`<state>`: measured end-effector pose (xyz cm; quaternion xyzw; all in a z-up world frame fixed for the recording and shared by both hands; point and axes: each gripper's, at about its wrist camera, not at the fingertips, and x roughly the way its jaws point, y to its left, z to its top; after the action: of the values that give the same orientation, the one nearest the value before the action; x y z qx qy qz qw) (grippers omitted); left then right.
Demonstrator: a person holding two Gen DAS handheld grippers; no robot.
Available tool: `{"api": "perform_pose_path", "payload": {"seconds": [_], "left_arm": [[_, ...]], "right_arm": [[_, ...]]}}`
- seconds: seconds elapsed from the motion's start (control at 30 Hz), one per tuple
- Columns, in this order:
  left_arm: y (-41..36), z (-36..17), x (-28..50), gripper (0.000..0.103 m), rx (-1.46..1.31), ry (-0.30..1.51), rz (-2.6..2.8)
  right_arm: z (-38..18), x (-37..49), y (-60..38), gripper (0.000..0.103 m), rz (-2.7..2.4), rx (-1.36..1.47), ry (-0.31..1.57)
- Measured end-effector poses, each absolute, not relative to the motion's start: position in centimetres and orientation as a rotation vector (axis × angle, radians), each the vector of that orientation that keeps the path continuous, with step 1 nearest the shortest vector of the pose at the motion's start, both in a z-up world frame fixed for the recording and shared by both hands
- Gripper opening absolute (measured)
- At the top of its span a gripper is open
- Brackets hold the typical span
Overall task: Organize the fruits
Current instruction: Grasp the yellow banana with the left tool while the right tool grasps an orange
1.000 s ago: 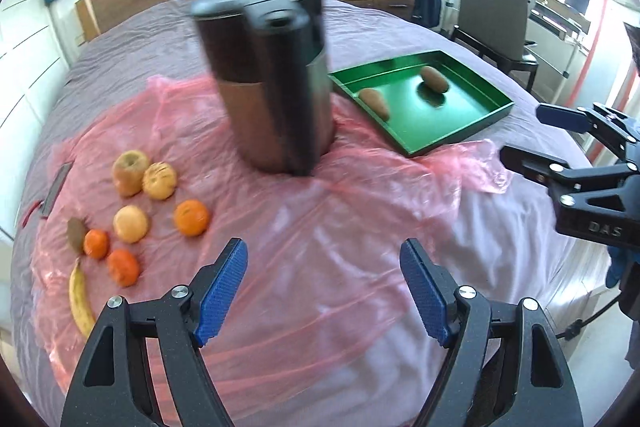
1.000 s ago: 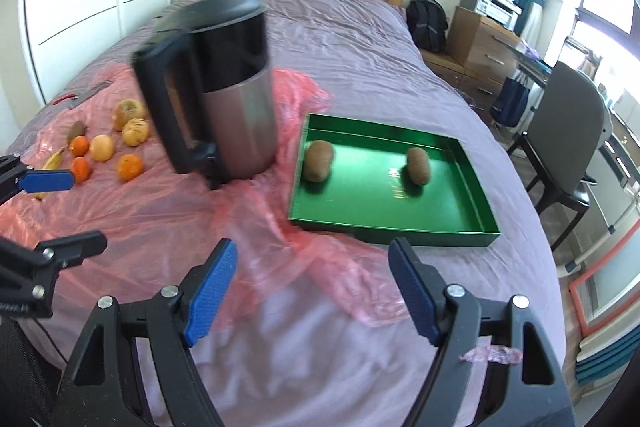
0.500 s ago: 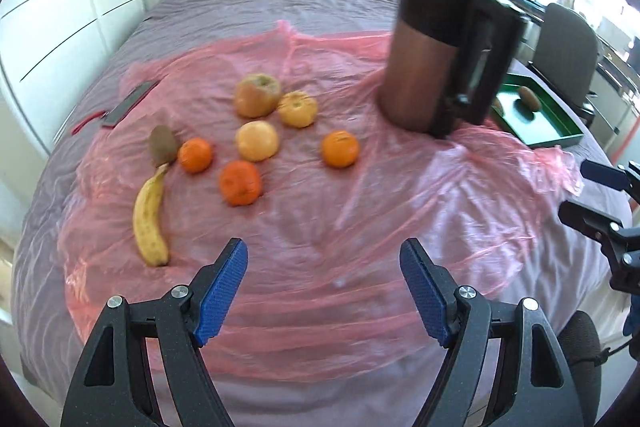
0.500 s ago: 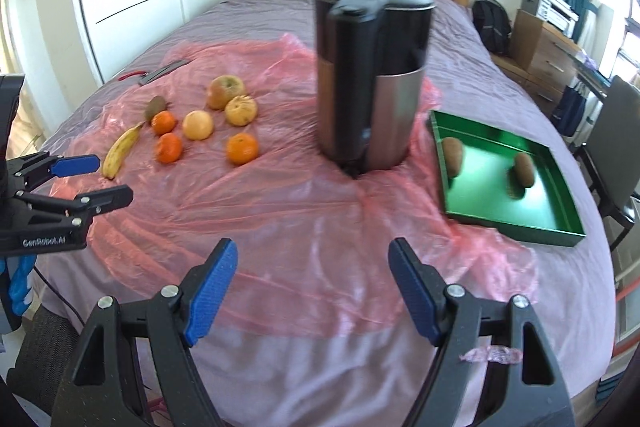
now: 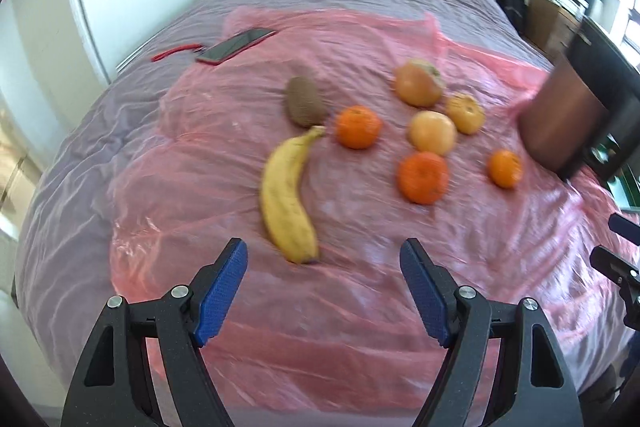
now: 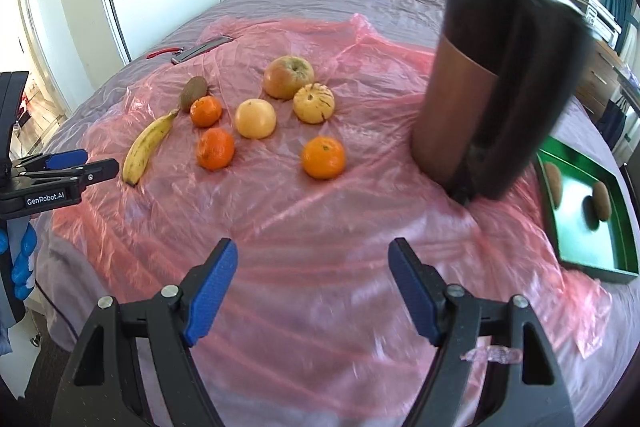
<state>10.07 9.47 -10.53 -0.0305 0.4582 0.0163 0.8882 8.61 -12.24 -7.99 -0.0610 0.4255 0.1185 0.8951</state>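
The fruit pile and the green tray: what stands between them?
A tall metal jug with a black handle stands on the pink plastic sheet between the fruit pile and the green tray, clearest in the right wrist view.
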Motion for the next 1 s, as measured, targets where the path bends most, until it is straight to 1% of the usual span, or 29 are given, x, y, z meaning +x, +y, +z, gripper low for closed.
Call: {"api": "perform_pose_path", "payload": {"seconds": [0.17, 0.37, 0.53, 0.67, 0.83, 1.0], "left_arm": [[12.6, -12.3, 12.8, 0.074, -0.121, 0.971, 0.089], [13.4, -14.8, 15.6, 0.074, -0.125, 1.016, 0.096], [13.5, -16.6, 17.2, 0.074, -0.123, 1.050, 0.104], [13.3, -17.7, 17.6, 0.074, -0.119, 1.063, 0.107], [13.5, -18.3, 17.8, 0.074, -0.138, 1.081, 0.101], [13.8, -18.9, 17.8, 0.075, -0.148, 1.080, 0.090]], "right_arm": [[-9.1, 12.6, -10.8, 0.101, 0.249, -0.126, 0.884], [-10.7, 17.1, -10.2, 0.098, 0.240, -0.127, 0.882], [-12.2, 20.1, -10.6, 0.083, 0.224, -0.111, 0.887], [-13.4, 21.6, -10.7, 0.081, 0.234, -0.101, 0.890], [-14.9, 22.3, -10.6, 0.068, 0.249, -0.083, 0.900], [-16.3, 22.0, -9.9, 0.064, 0.280, -0.111, 0.897]]}}
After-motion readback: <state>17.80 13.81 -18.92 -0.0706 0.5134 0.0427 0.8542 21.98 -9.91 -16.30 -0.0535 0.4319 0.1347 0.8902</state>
